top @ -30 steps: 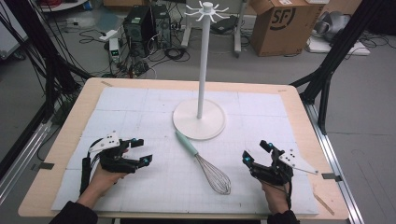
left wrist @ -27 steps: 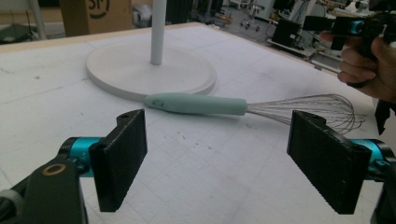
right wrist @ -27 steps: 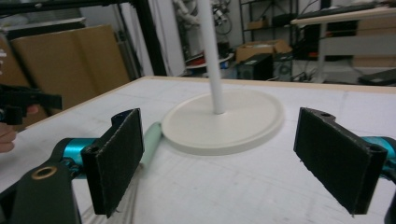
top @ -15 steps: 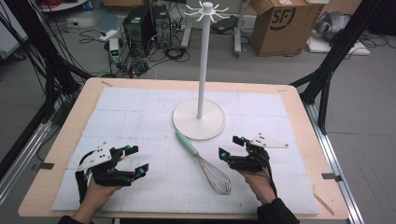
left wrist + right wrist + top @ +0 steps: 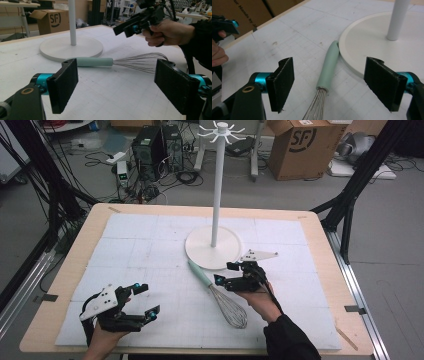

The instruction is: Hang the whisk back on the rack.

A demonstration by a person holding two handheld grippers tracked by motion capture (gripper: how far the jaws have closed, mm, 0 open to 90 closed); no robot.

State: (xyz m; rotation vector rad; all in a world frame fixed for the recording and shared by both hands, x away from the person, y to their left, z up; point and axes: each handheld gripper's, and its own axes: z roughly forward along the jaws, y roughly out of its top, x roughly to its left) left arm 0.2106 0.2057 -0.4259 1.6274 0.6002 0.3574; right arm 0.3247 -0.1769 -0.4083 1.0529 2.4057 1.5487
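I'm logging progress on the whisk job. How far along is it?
Early. Nothing is done: the whisk lies flat on the table, handle tip at the stand base. In hand: the right gripper, jaws open and just closing, straddles the handle. The left gripper waits open. Grasping and lifting remain.

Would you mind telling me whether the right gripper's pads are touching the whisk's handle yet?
Apart. In the right gripper view, the whisk lies between the right gripper's open, just-closing jaws, with bare mat showing on both sides of its mint handle.
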